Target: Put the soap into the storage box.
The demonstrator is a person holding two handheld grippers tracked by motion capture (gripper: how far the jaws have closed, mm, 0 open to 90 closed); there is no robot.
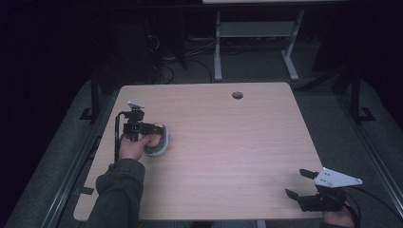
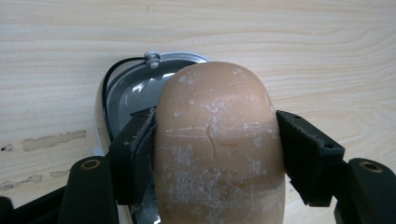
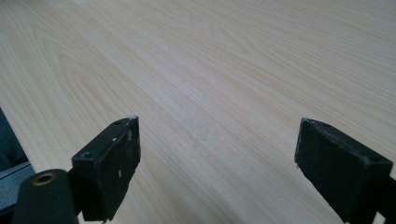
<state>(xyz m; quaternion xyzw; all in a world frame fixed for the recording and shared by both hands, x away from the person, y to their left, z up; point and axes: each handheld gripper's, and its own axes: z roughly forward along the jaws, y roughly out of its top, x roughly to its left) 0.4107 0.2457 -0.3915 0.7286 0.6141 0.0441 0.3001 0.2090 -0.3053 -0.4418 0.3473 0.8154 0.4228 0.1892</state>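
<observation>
Tan and dusted with pale flecks, the soap bar (image 2: 219,144) sat clamped between the left gripper's (image 1: 151,128) jaws, which pressed on its two flanks so that its long axis ran straight out along the gripper, rounded end forward. In the left gripper view that rounded end reached out over the hollow of a grey soap dish (image 2: 135,88), and the bar's lower part covered much of the dish; whether the bar rested on the dish floor or hung just above it could not be told from these pictures. The dish itself was an oval tray with a pale rim and a thin black wire looping along its inner wall to a small white stud at the far end, and nothing else lay in it that could be seen. In the high view the dish and bar lay near the left edge of the wooden table (image 1: 228,142), about midway between its near and far edges, directly under the left gripper, so any setting-down or lifting seemed to turn on a short vertical move by that hand. The right gripper (image 1: 300,184) rested well apart at the near right corner, its jaws spread wide over bare wood and holding nothing.
</observation>
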